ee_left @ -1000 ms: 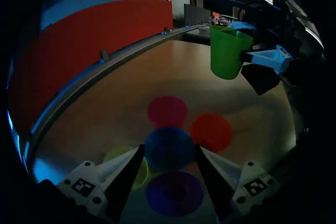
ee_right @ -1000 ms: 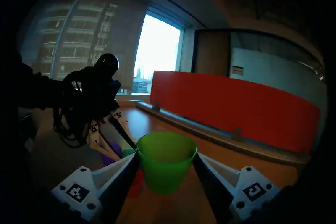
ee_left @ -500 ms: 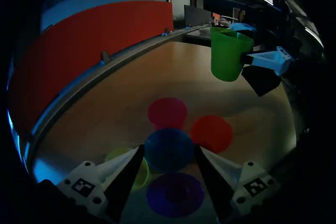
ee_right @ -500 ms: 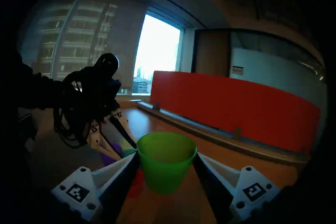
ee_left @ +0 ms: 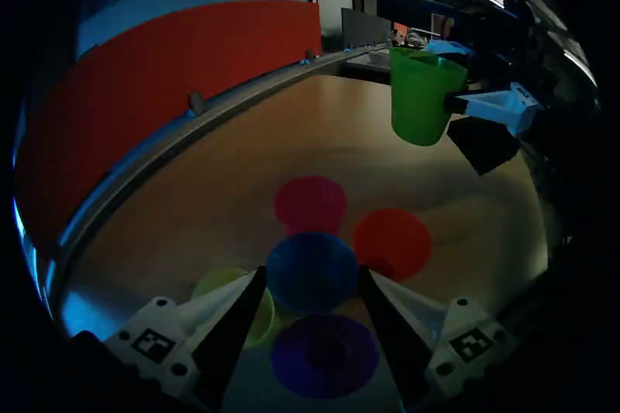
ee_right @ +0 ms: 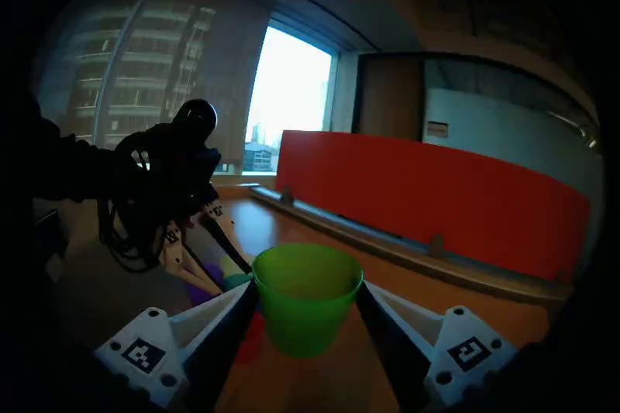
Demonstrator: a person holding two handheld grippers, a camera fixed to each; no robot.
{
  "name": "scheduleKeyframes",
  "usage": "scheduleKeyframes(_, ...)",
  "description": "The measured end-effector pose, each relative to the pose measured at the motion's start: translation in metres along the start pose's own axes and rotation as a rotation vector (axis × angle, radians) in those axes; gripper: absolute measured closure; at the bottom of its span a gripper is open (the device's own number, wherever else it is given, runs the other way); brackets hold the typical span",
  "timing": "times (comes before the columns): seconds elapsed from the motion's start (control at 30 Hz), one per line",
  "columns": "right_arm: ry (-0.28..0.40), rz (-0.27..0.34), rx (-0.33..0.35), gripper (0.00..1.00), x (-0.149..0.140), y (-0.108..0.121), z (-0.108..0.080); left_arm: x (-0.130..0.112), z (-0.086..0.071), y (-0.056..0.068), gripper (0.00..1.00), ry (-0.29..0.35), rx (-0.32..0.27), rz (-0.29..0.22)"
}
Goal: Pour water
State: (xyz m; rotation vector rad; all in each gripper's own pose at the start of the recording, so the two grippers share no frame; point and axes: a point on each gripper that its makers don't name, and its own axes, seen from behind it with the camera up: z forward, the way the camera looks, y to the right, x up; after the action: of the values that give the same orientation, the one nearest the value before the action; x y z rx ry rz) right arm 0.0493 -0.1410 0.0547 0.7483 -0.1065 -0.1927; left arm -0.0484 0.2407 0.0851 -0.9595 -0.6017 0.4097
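In the left gripper view my left gripper (ee_left: 311,270) is shut on a blue cup (ee_left: 311,280), held above other cups on the wooden table (ee_left: 232,165). Farther off at the upper right, the right gripper (ee_left: 457,107) holds a green cup (ee_left: 418,99) upright in the air. In the right gripper view my right gripper (ee_right: 307,287) is shut on that green cup (ee_right: 308,301); what it contains cannot be made out. The left gripper (ee_right: 203,246) appears to the left there, held by a person's dark hand (ee_right: 155,180).
Under and around the blue cup stand a pink cup (ee_left: 310,204), a red cup (ee_left: 392,242), a yellow-green cup (ee_left: 231,312) and a purple cup (ee_left: 325,355). A red partition (ee_left: 155,80) with a rail runs along the table's far edge. The room is dim.
The green cup dipped a little and came back up in the left gripper view. The blue cup and both grips are unchanged.
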Motion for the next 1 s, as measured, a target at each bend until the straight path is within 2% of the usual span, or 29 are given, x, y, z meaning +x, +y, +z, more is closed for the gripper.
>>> scheduleKeyframes(0.77,-0.003,-0.014,0.011,0.09,0.003,-0.006,0.004,-0.010,-0.005,0.003,0.14,-0.009,0.007,0.020)
scheduleKeyframes(1.0,-0.005,-0.019,0.012,0.09,0.002,-0.007,0.005,-0.012,-0.007,0.008,0.14,-0.012,-0.004,0.020)
